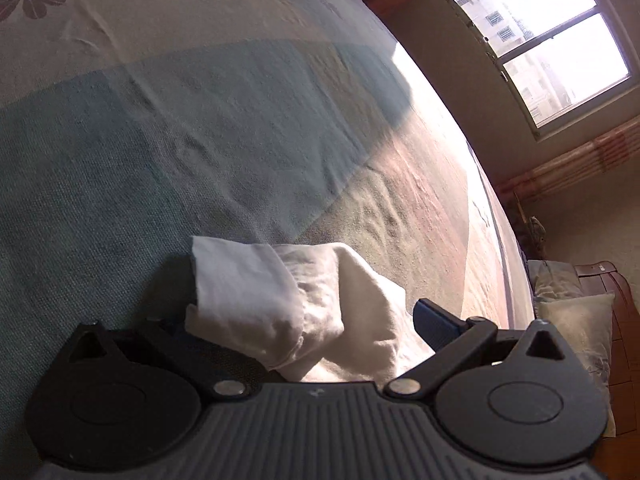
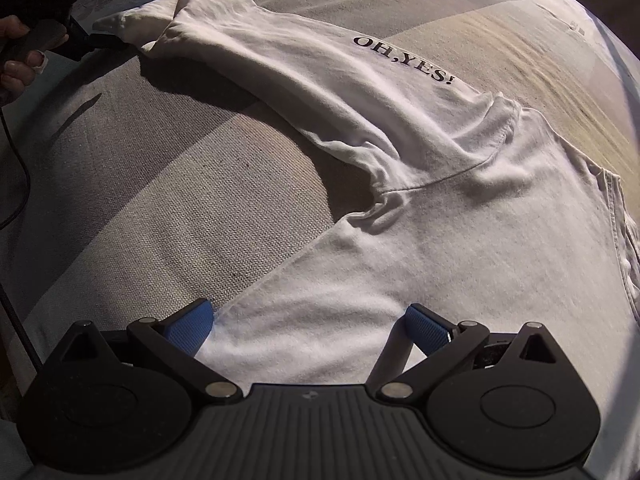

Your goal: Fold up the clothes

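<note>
**White shirt spread on the bed, sleeve end at the left tool**

White cotton shirt (image 2: 460, 240) lies across the woven bed cover (image 2: 160, 208), body near the right wrist camera, one long sleeve (image 2: 280, 68) reaching away toward the left tool (image 2: 100, 40). The sleeve bears the print "OH,YES!" (image 2: 404, 60) and runs almost straight, which suggests it is being drawn out by its end so that it can be folded over the body.

Right tool (image 2: 308, 326): jaws wide, blue pads (image 2: 188, 328) either side of the shirt's side edge, one pad over the bare cover and the other over the cloth. Nothing is pinched; the placement suits a grasp of that edge or a hold-down while the sleeve is moved.

Left tool (image 1: 308, 320), in its own view: the cuff (image 1: 256, 300) sits bunched between the fingers, and one blue pad (image 1: 436, 322) stands clear of the cloth to the right. The other pad is covered by the cuff, so whether the cloth is gripped or merely resting in the gap cannot be told.

A hand (image 2: 20, 52) on the left tool's handle is cut off at the frame edge, as is a cable (image 2: 16, 184). The shirt's far side, second sleeve and hem lie outside both views. Bright light from the window (image 1: 548, 40) washes out the bed's far edge, beside the pillows (image 1: 576, 320).
</note>
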Demonstrator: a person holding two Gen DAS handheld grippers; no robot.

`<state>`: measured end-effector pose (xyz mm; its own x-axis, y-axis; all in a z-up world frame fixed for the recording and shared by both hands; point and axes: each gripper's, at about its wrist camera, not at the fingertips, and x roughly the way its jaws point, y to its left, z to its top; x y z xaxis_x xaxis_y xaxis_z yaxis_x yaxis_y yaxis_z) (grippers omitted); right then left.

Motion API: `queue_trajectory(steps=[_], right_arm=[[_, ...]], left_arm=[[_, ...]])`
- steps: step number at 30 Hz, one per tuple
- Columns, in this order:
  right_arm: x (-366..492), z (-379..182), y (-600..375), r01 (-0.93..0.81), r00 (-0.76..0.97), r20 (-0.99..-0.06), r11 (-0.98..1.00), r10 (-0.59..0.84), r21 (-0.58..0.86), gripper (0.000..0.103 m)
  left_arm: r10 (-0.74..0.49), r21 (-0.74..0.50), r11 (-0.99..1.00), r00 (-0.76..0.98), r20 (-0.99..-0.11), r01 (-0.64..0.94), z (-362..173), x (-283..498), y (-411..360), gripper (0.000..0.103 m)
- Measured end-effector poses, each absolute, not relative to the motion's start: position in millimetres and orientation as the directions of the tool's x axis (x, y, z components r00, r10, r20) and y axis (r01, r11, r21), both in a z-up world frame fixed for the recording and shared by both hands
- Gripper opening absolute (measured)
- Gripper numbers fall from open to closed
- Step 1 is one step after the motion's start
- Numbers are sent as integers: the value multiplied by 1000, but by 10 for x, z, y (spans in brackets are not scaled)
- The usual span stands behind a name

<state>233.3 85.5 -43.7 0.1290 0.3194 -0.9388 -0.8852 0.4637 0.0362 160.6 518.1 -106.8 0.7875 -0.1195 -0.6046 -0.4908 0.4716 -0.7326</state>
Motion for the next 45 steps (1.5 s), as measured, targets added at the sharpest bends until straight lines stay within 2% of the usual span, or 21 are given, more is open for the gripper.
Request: queue_trajectory(steps=[3, 6, 11, 12, 14, 15, 18, 21, 23, 27, 31, 35, 37, 40, 43, 45], right_arm=[[2331, -450, 853, -886, 130, -938, 462, 321, 36, 103], [2336, -449, 854, -886, 129, -939, 462, 319, 35, 103], [2335, -456, 868, -887, 129, -938, 461, 320, 35, 103], [2336, -456, 871, -887, 129, -939, 461, 320, 35, 103], [2337, -451, 871, -887, 127, -940, 461, 317, 35, 103], [2337, -450, 871, -887, 127, -940, 461, 317, 35, 103], [2335, -446, 867, -887, 128, -939, 459, 320, 35, 103], [2340, -445, 850, -889, 127, -937, 456, 325, 37, 103], [2344, -444, 847, -890, 126, -937, 453, 325, 38, 103], [2346, -445, 859, -891, 123, -939, 452, 322, 38, 103], [2333, -447, 860, -890, 127, -938, 454, 323, 36, 103], [2322, -453, 854, -890, 129, -937, 455, 325, 35, 103], [2319, -453, 851, -890, 131, -936, 455, 328, 35, 103], [2322, -453, 867, -889, 129, -939, 456, 319, 33, 103], [2344, -449, 909, -889, 118, -948, 456, 295, 31, 103], [2371, -439, 959, -890, 104, -958, 455, 267, 30, 103]], left_arm=[[-177, -844, 312, 846, -503, -436, -1244, 1504, 5434, 102], [-204, -878, 212, 859, -470, -430, -1307, 1464, 5563, 102], [-232, -844, 228, 815, -531, -485, -1318, 1592, 5637, 95], [-233, -824, 263, 796, -559, -501, -1290, 1608, 5618, 89], [-217, -752, 350, 733, -645, -558, -1217, 1616, 5558, 60], [-201, -711, 381, 698, -687, -590, -1195, 1603, 5540, 34], [-167, -653, 436, 657, -735, -620, -1157, 1595, 5497, 24], [-106, -562, 550, 616, -780, -618, -946, 1717, 5366, 20], [-49, -511, 623, 622, -781, -592, -751, 1789, 5282, 19], [86, -446, 703, 689, -720, -554, -353, 1752, 5198, 19], [250, -279, 730, 623, -741, -624, -219, 1742, 5254, 19], [203, -272, 743, 593, -779, -612, -191, 1702, 5192, 23], [157, -294, 755, 597, -787, -586, -216, 1690, 5046, 38], [74, -308, 797, 590, -804, -520, -365, 1776, 4826, 46], [78, -222, 856, 541, -838, -467, -539, 1859, 4605, 47], [179, -87, 876, 487, -855, -475, -627, 1889, 4606, 49]])
